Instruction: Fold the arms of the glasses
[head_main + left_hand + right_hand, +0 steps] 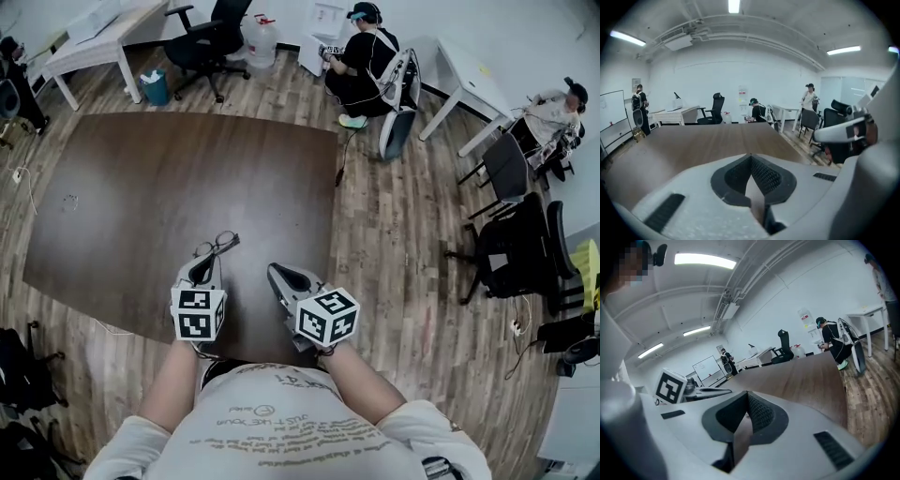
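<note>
Just beyond the left claw point(212, 259), the glasses point(217, 245) lie on the table point(169, 178).

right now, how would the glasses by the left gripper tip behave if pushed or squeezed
The glasses look thin-framed and small, so probably light and easily pushed across the smooth brown table. Their slim frame likely flexes under a hard squeeze.

table point(169, 187): brown, on wood floor point(403, 234) | blue bin point(156, 87): beside white desk point(103, 33) | water jug point(261, 42): near black chair point(211, 37)
</note>
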The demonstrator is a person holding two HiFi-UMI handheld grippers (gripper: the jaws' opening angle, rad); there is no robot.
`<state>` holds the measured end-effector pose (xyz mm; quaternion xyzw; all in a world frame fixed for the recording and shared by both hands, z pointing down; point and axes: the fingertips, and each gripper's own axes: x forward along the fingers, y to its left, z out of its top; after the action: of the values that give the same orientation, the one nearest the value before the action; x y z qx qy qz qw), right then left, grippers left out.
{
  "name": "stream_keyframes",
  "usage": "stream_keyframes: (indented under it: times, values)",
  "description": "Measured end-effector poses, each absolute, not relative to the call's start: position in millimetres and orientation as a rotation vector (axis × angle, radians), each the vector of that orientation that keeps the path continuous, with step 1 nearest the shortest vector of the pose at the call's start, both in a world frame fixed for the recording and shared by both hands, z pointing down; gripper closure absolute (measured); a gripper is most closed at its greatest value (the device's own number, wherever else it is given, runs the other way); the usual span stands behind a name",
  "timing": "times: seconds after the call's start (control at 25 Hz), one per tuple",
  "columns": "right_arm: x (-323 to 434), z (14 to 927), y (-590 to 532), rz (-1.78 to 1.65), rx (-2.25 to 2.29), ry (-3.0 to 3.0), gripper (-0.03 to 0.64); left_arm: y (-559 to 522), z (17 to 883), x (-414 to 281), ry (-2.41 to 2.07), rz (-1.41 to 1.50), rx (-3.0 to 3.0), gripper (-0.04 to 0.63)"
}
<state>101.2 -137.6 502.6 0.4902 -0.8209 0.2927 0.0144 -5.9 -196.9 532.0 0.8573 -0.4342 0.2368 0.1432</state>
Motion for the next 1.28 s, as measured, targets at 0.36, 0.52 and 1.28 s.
stream_keyframes:
  times: [0.36,0.52,1.28]
  values:
    - [91.3,442.6,-120.0,0.673,1.529,-2.803,0.603,-135.6,435.0,-27.4,-1.513,0.435,2.527,0.581]
    - [75.5,437.6,-112.8,0.663,1.457,-2.851,0.603,-110.4,436.0,-47.9,-1.604,0.427,2.472,0.581]
    - [43.4,445.0,-81.6,0.604,1.394,-2.818,0.603,-67.1,457.1,-79.8,-1.649,0.435,2.365,0.581]
